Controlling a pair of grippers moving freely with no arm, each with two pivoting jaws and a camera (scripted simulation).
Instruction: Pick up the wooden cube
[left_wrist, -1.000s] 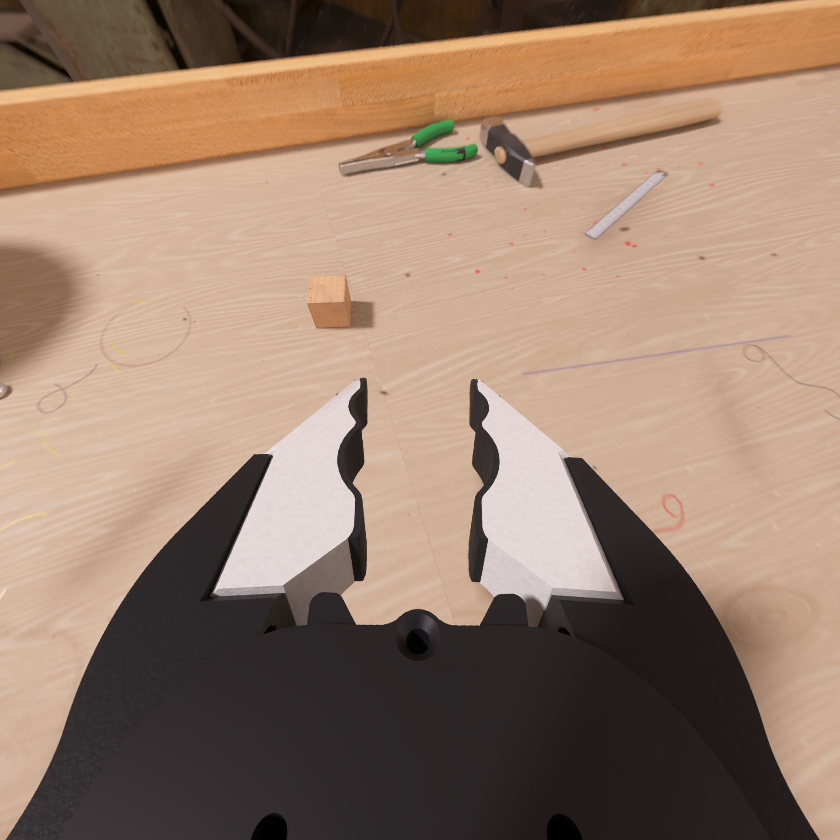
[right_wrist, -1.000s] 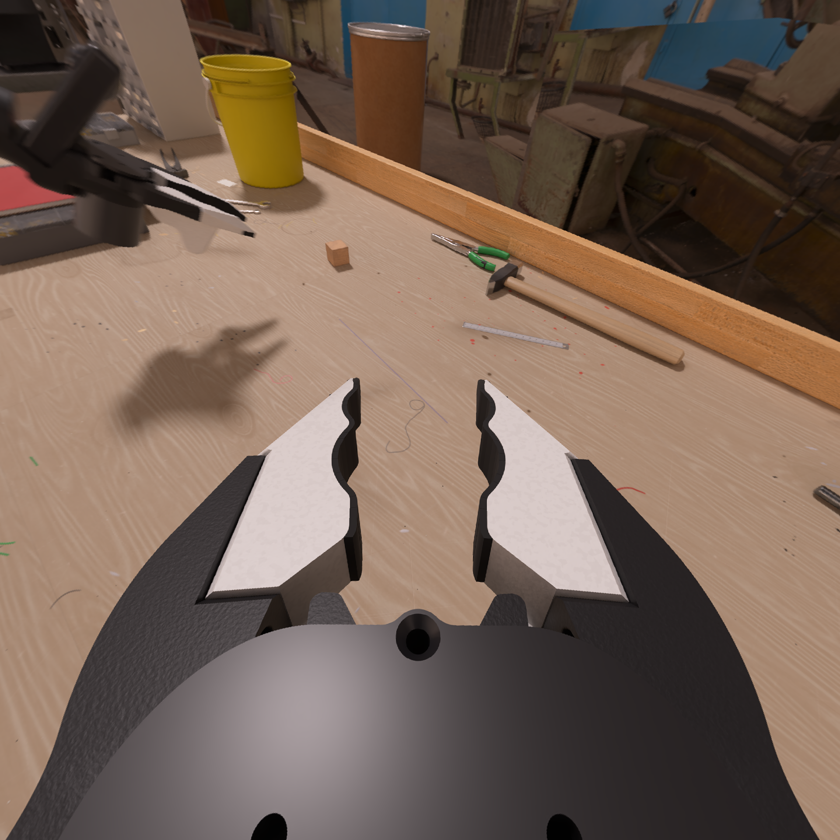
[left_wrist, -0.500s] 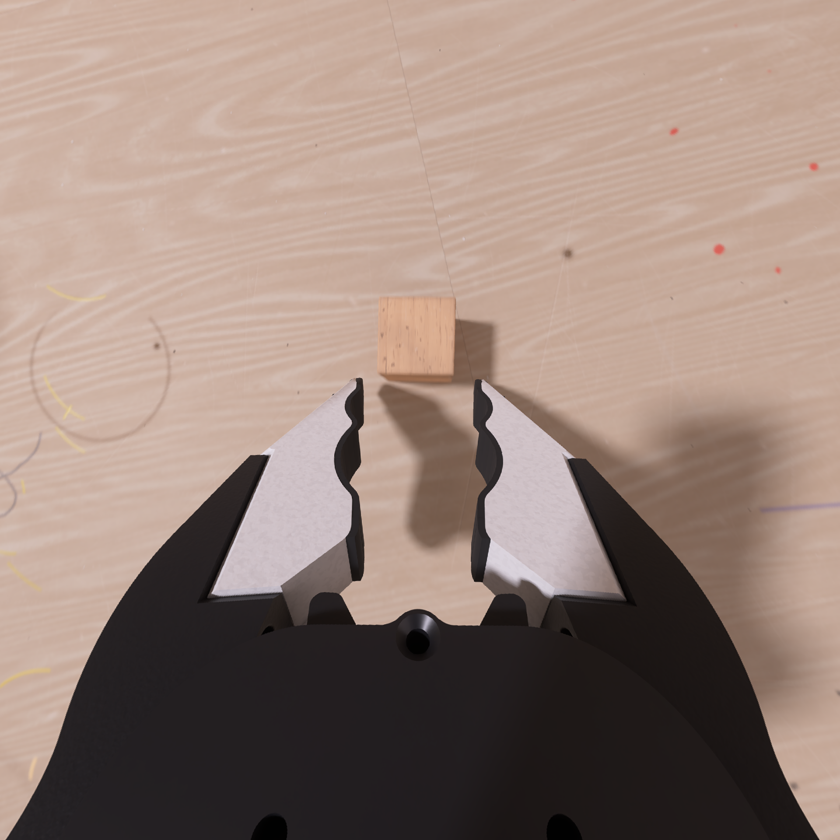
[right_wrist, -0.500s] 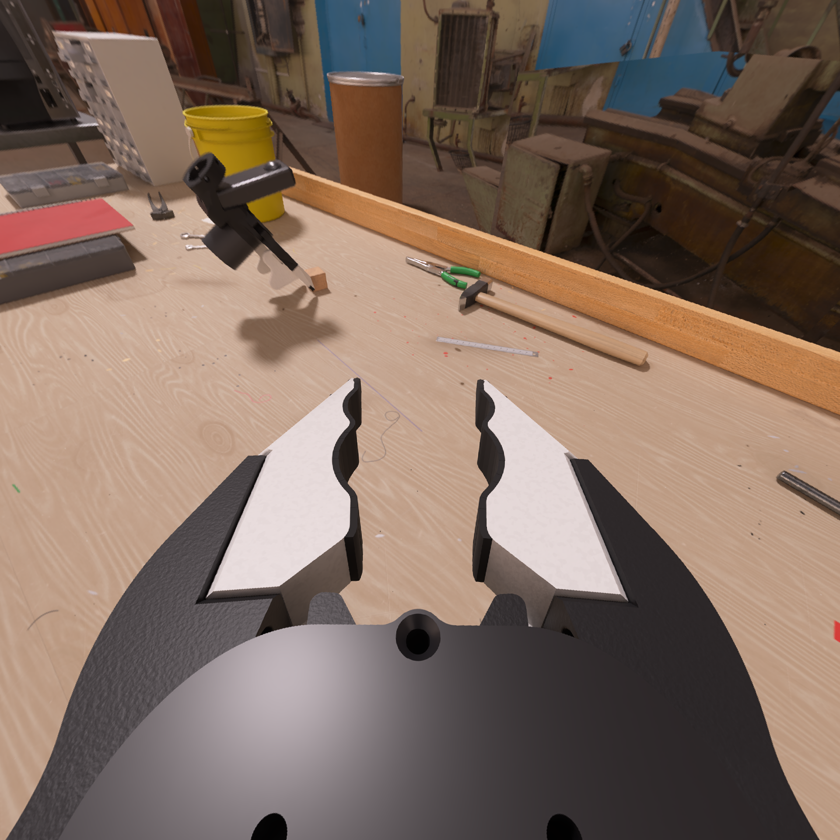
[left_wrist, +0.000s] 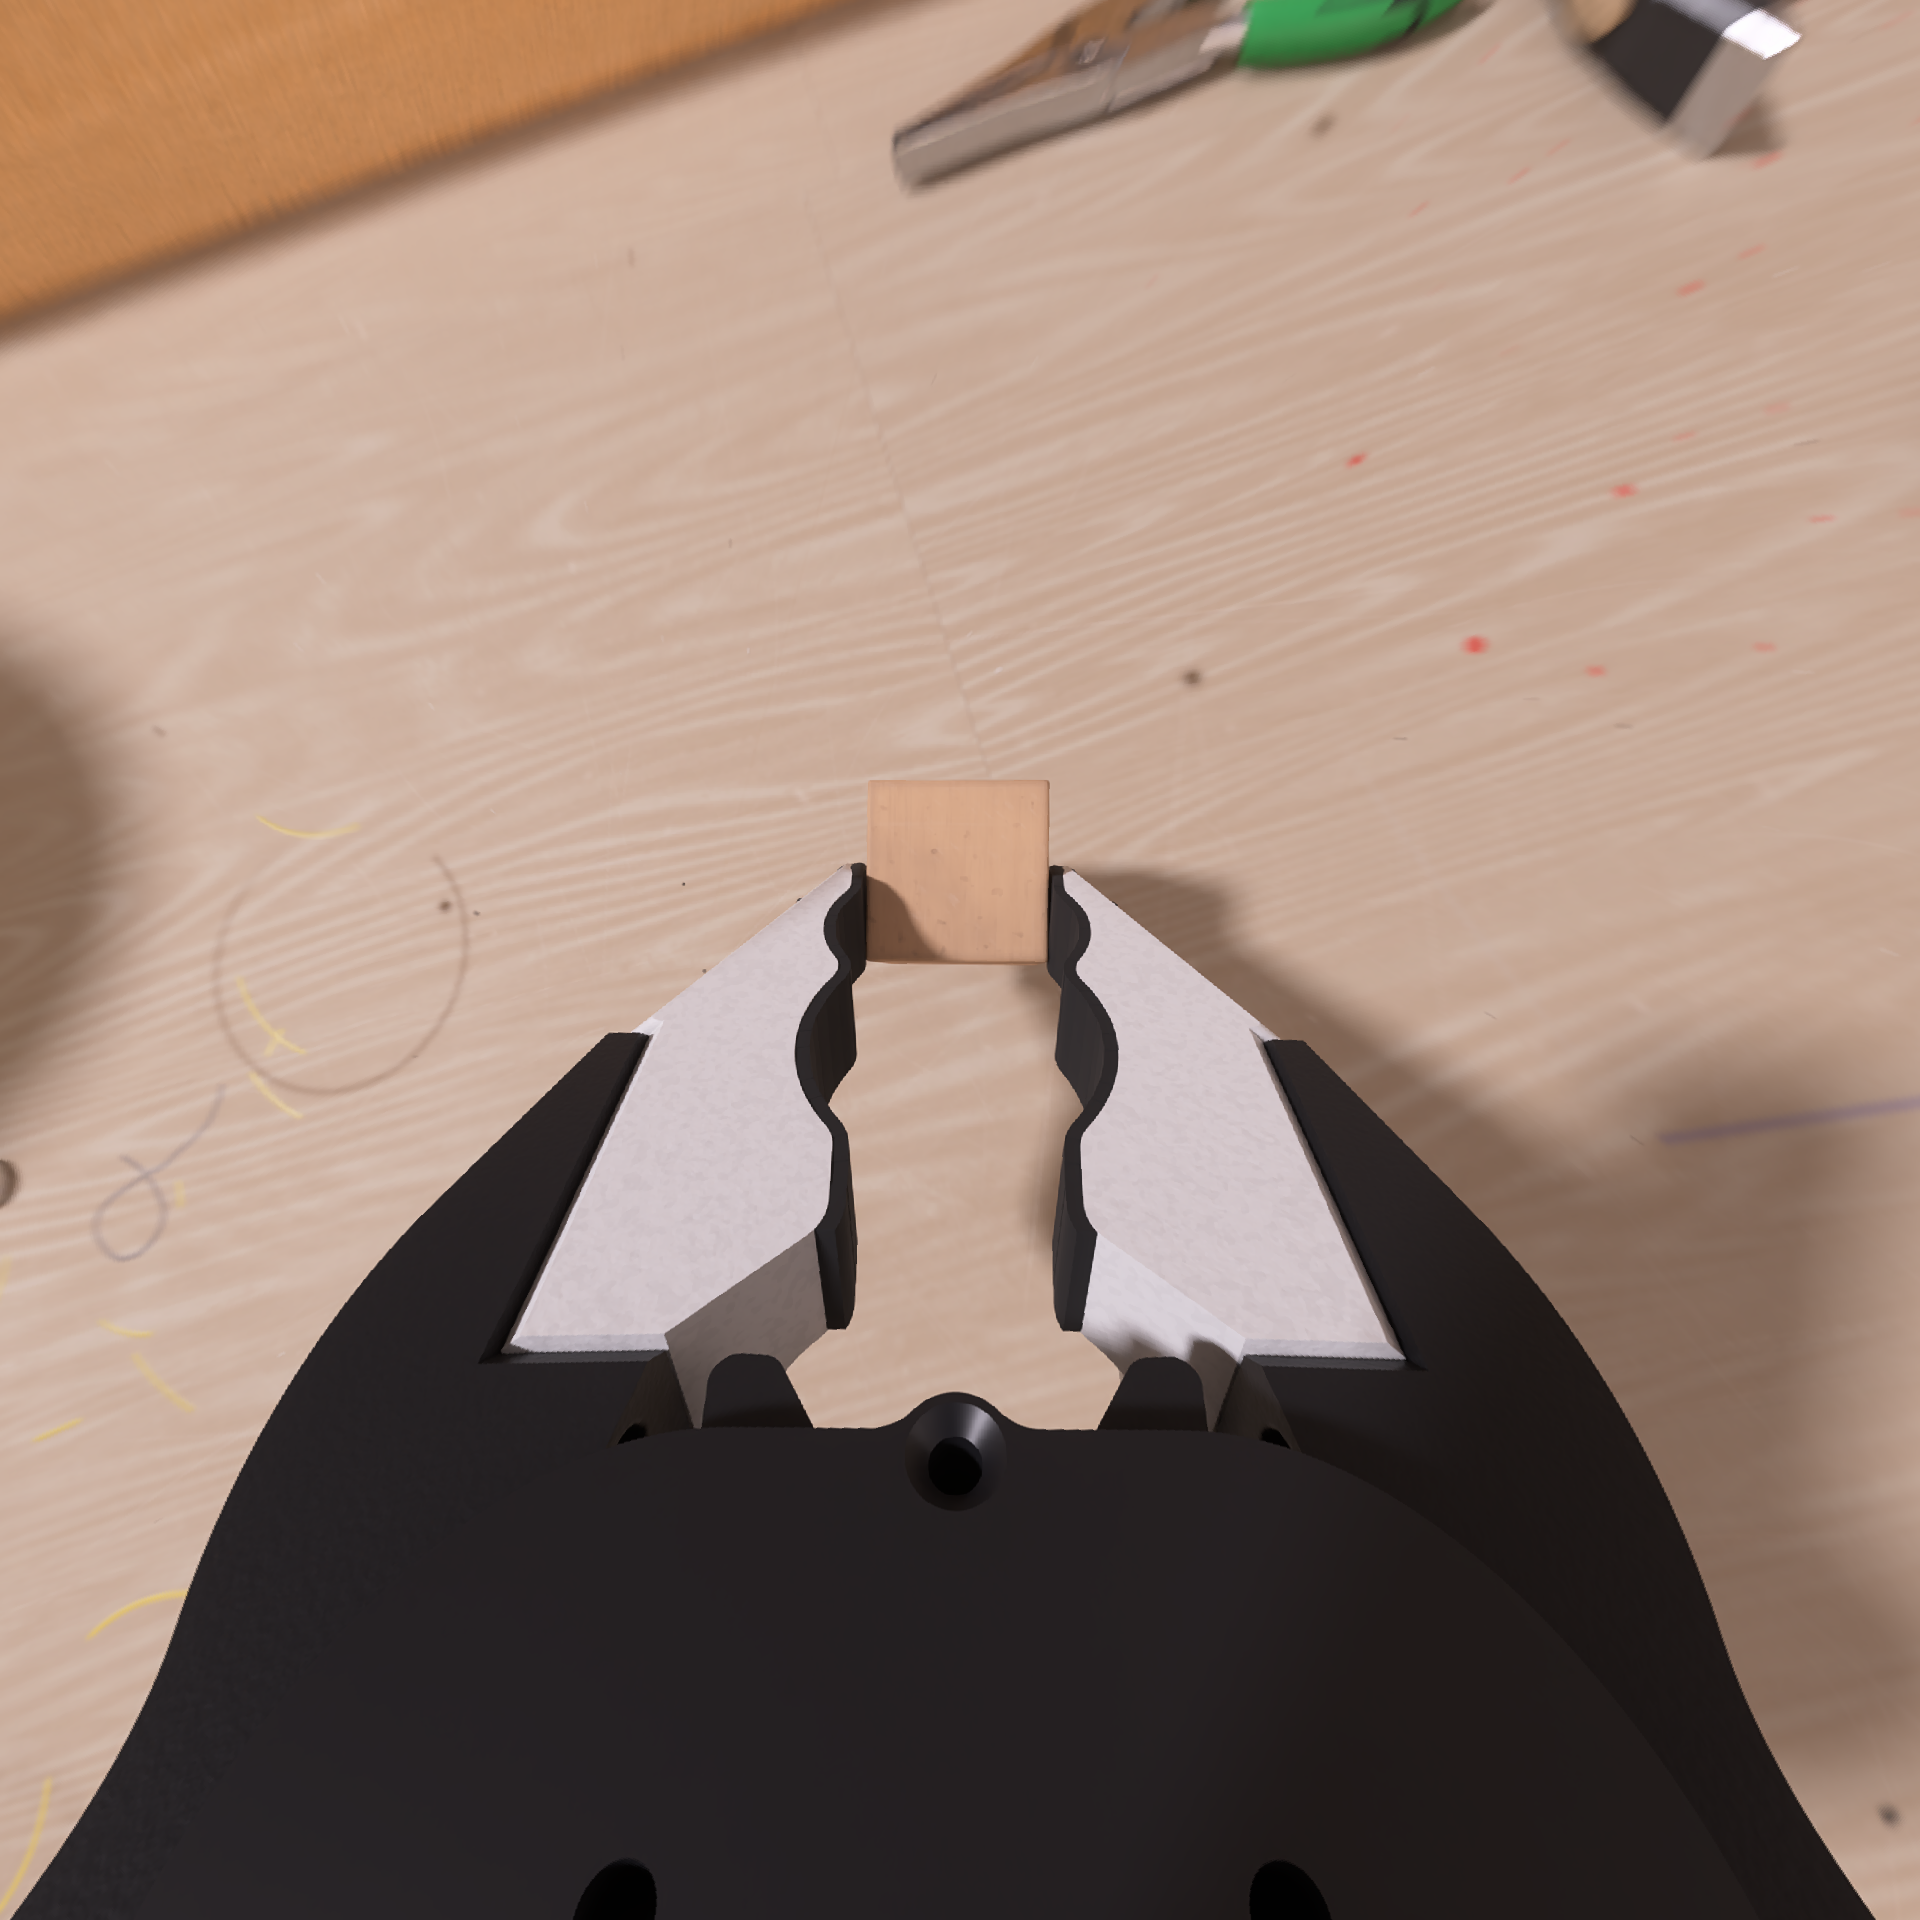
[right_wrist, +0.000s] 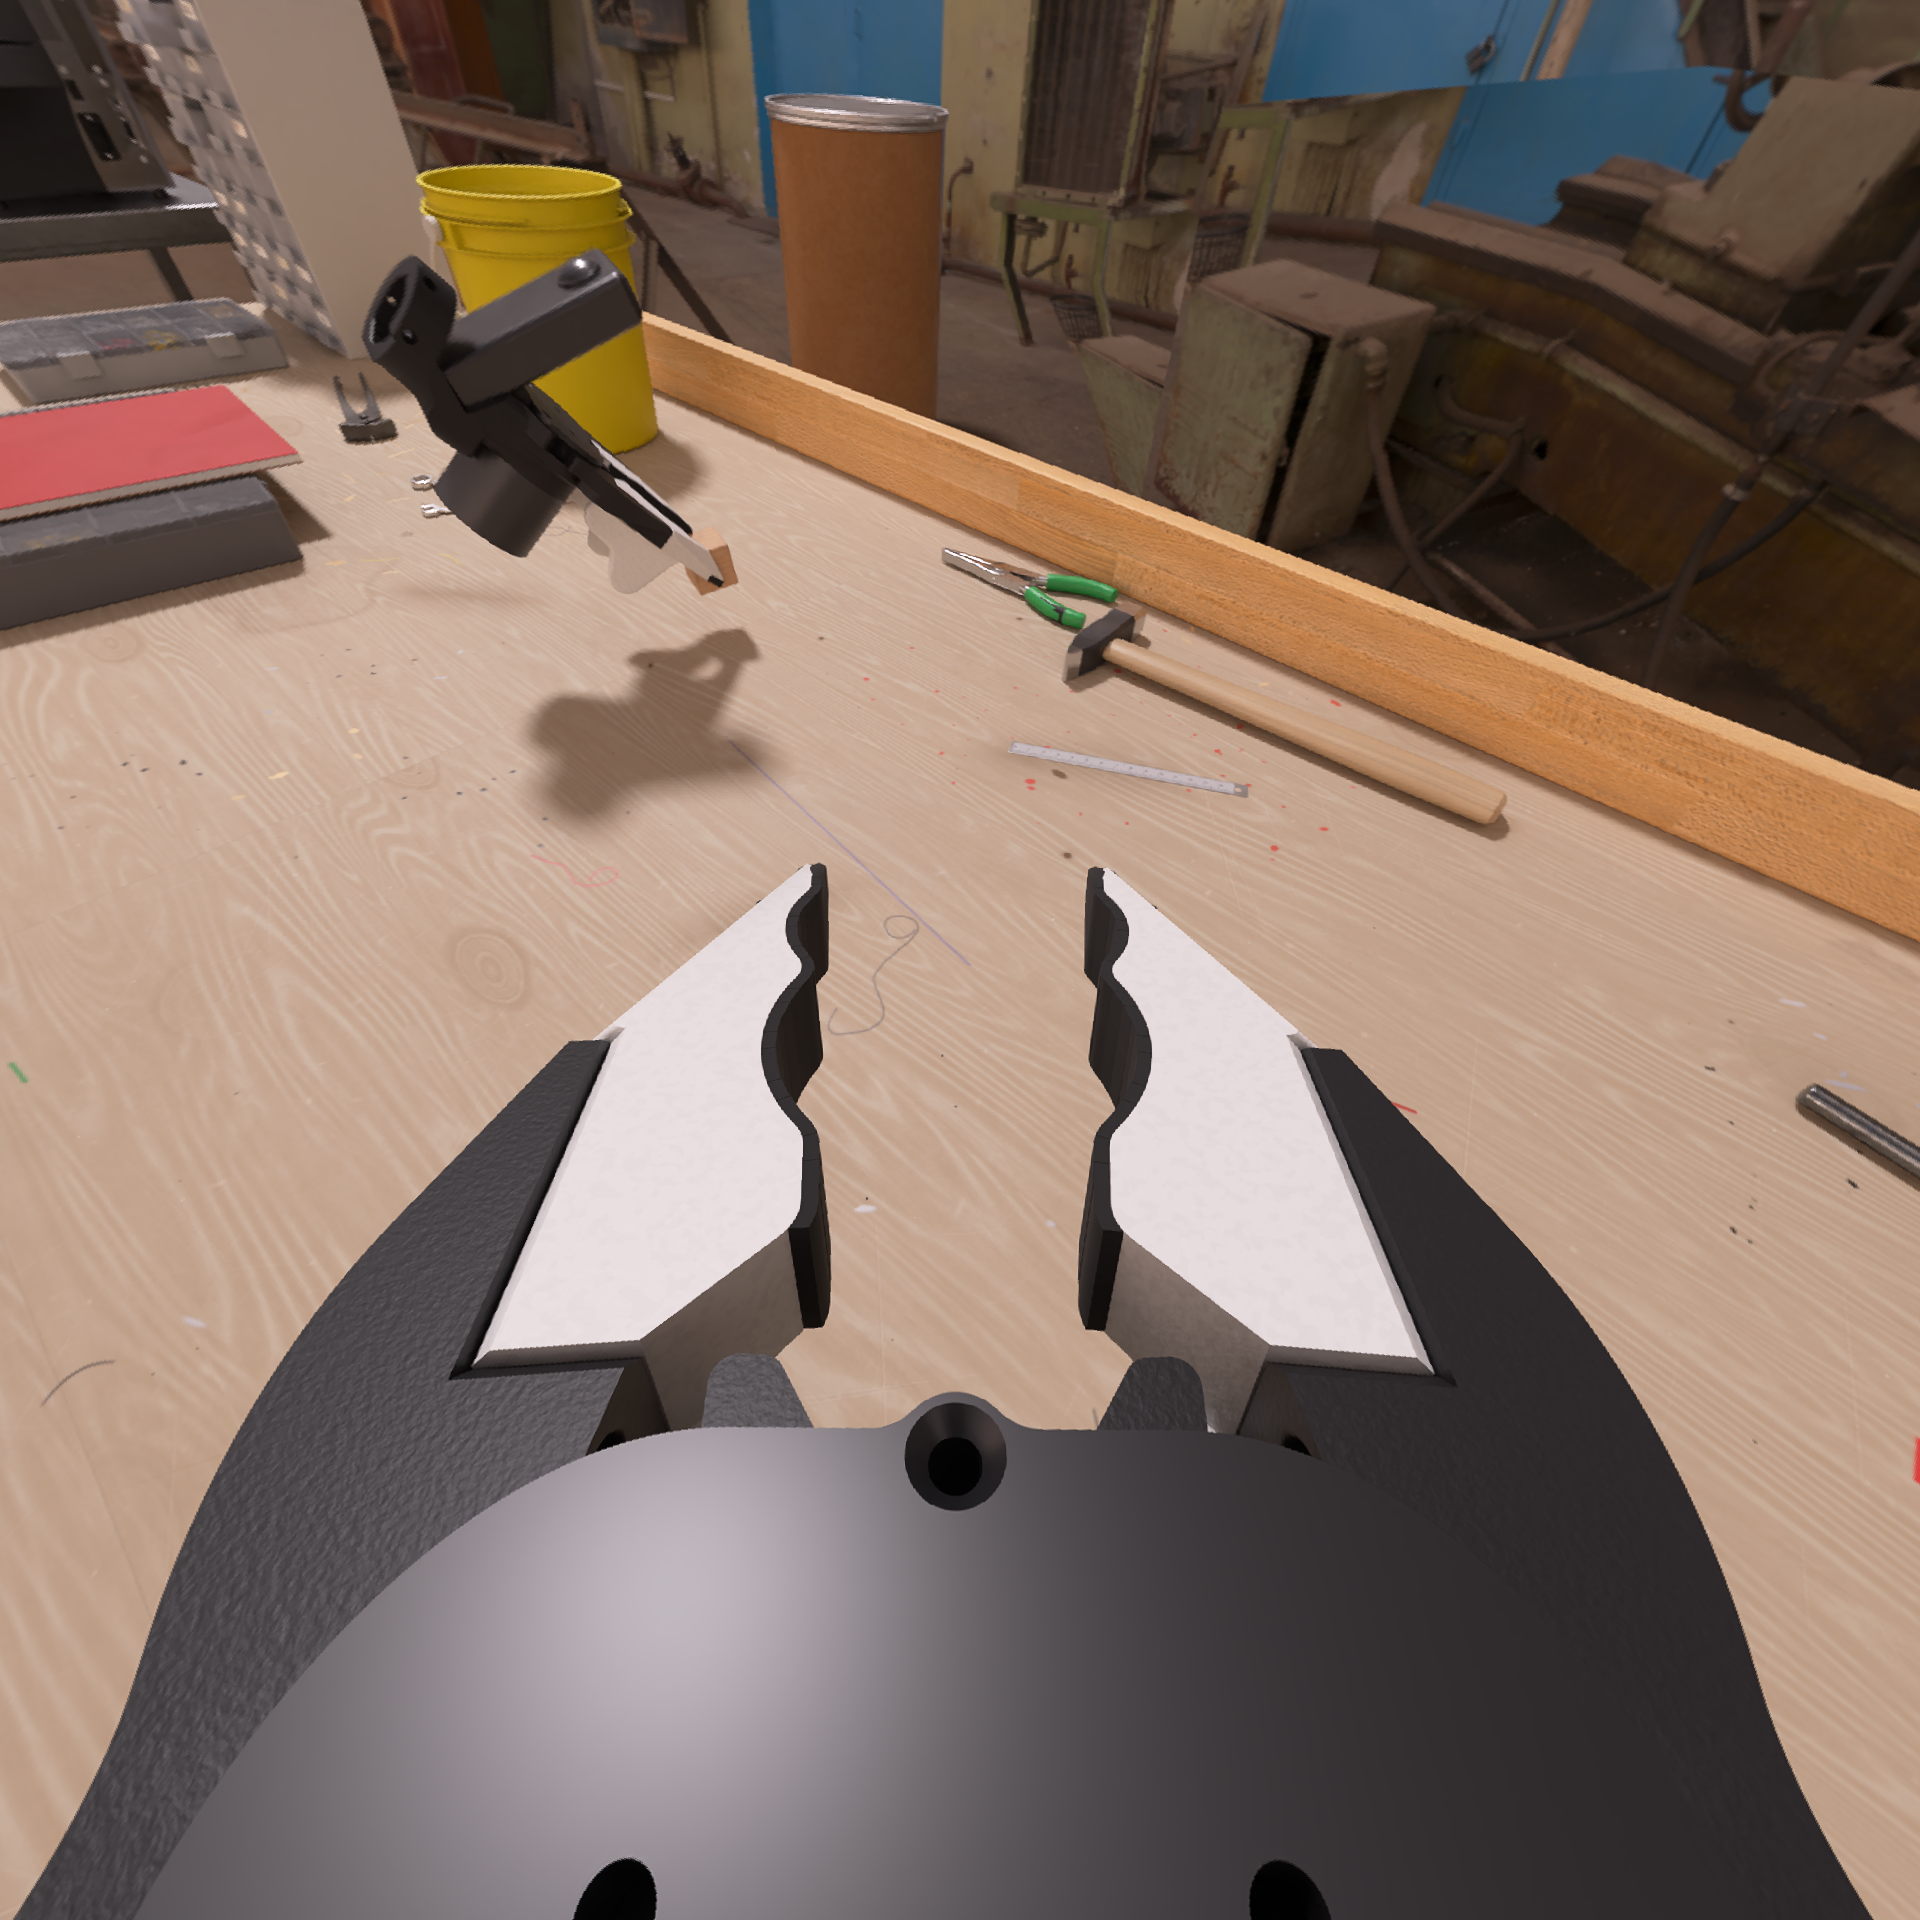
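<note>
The small wooden cube (left_wrist: 957, 862) sits between the tips of my left gripper (left_wrist: 957, 914), which is shut on it. The cube is held clear above the plywood bench, with its shadow below. In the right wrist view the left gripper (right_wrist: 707, 566) hangs in the air at the far left with the cube (right_wrist: 717, 561) at its tips. My right gripper (right_wrist: 956, 894) is open and empty, low over the bench nearer the front.
Green-handled pliers (right_wrist: 1034, 590), a hammer (right_wrist: 1278, 717) and a steel ruler (right_wrist: 1127, 769) lie by the raised wooden rail (right_wrist: 1299, 613). A yellow bucket (right_wrist: 540, 281), a red board (right_wrist: 135, 447) and a grey case (right_wrist: 135, 540) stand at the far left. A metal rod (right_wrist: 1860, 1132) lies right.
My left gripper came down over the cube, shut on it and lifted it off the bench. The right gripper stayed open and shifted only a little.
</note>
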